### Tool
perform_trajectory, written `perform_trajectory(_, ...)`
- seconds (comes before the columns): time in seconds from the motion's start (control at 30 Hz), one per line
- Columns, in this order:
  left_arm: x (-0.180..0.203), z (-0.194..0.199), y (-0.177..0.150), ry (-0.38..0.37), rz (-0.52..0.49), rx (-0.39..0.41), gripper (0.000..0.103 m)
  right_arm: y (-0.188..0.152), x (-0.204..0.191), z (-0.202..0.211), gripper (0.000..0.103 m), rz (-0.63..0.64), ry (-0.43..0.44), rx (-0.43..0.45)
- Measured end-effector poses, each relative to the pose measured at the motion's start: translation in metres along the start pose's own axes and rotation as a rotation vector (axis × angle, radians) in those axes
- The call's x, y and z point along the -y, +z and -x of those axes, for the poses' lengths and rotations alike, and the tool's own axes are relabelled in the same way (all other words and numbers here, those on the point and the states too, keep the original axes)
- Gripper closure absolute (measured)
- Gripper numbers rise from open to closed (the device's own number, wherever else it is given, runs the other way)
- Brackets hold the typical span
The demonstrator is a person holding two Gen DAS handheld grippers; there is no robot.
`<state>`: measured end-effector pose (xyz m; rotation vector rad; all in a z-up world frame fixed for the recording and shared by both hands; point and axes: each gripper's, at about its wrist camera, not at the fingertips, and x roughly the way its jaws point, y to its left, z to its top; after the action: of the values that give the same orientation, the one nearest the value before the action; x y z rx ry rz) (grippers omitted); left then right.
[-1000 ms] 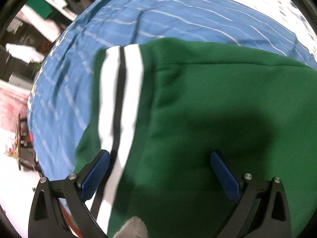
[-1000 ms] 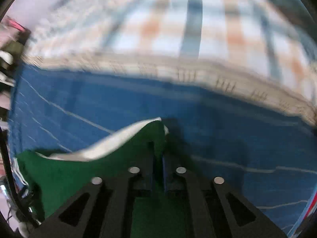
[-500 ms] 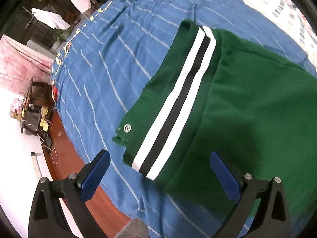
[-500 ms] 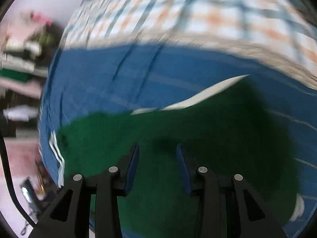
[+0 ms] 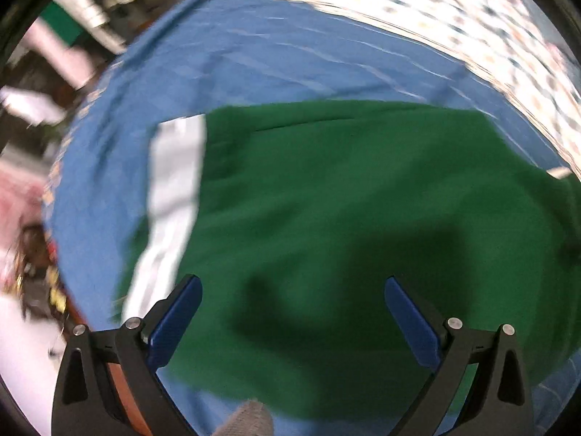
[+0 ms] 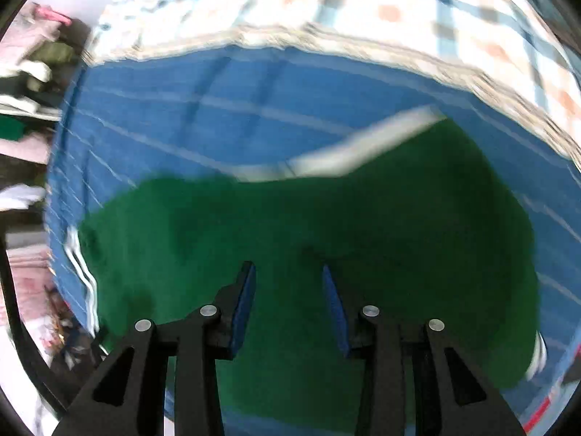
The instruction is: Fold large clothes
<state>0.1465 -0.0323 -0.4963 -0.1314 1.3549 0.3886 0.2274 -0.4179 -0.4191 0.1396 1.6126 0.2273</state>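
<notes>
The green garment (image 5: 345, 218) lies flat on the bed (image 5: 254, 58) below both spread, empty grippers, its white-striped edge (image 5: 174, 181) nearest the left gripper (image 5: 292, 312), the right gripper (image 6: 288, 301) having just let go.

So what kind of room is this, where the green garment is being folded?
Most likely a bedroom. The green garment lies on a blue striped bedspread, with a checked quilt beyond it, and blurred shelves of folded laundry stand at the side.
</notes>
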Motion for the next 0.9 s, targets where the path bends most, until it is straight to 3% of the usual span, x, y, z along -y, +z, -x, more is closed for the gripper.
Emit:
perform_trajectory(0.07, 0.034, -0.031, 0.008, -0.043, -0.033, -0.059, 0.0, -0.015, 0.012, -0.032, 0.063, 0.004, -0.121, -0.078)
perform_trajectory(0.13, 0.047, -0.055, 0.009, -0.017, -0.049, -0.095, 0.0, -0.021, 0.031, -0.063, 0.062, -0.039, -0.06, -0.081)
perform_trajectory(0.2, 0.04, -0.057, 0.008, -0.039, -0.009, -0.095, 0.0, -0.018, 0.04, -0.057, 0.062, -0.114, -0.012, -0.098)
perform_trajectory(0.37, -0.04, -0.006, -0.014, -0.068, 0.17, -0.039, 0.0, -0.034, 0.043, -0.022, 0.06, -0.116, -0.018, -0.053)
perform_trajectory(0.47, -0.104, 0.012, -0.019, 0.021, 0.26, -0.004, 0.0, -0.051, 0.051, -0.008, 0.06, -0.133, 0.048, -0.039)
perform_trajectory(0.57, -0.151, 0.004, -0.004, 0.076, 0.289, 0.027, 0.001, -0.061, 0.055, 0.0, 0.06, -0.161, 0.07, -0.024)
perform_trajectory(0.63, -0.172, -0.007, 0.016, 0.034, 0.303, 0.044, 0.001, -0.062, 0.059, 0.002, 0.06, -0.17, 0.08, -0.009)
perform_trajectory(0.77, -0.171, -0.037, 0.053, -0.072, 0.272, 0.061, 0.002, -0.049, 0.049, -0.01, 0.06, -0.176, 0.092, -0.01)
perform_trajectory(0.8, -0.169, -0.046, 0.062, -0.093, 0.253, 0.047, 0.006, -0.045, 0.043, -0.013, 0.06, -0.173, 0.096, -0.013)
perform_trajectory(0.87, -0.154, -0.063, 0.074, -0.112, 0.198, 0.016, 0.062, -0.038, 0.029, -0.019, 0.06, -0.158, 0.086, -0.02)
perform_trajectory(0.9, -0.149, -0.069, 0.078, -0.125, 0.175, 0.005, 0.067, -0.039, 0.024, -0.018, 0.06, -0.151, 0.081, -0.022)
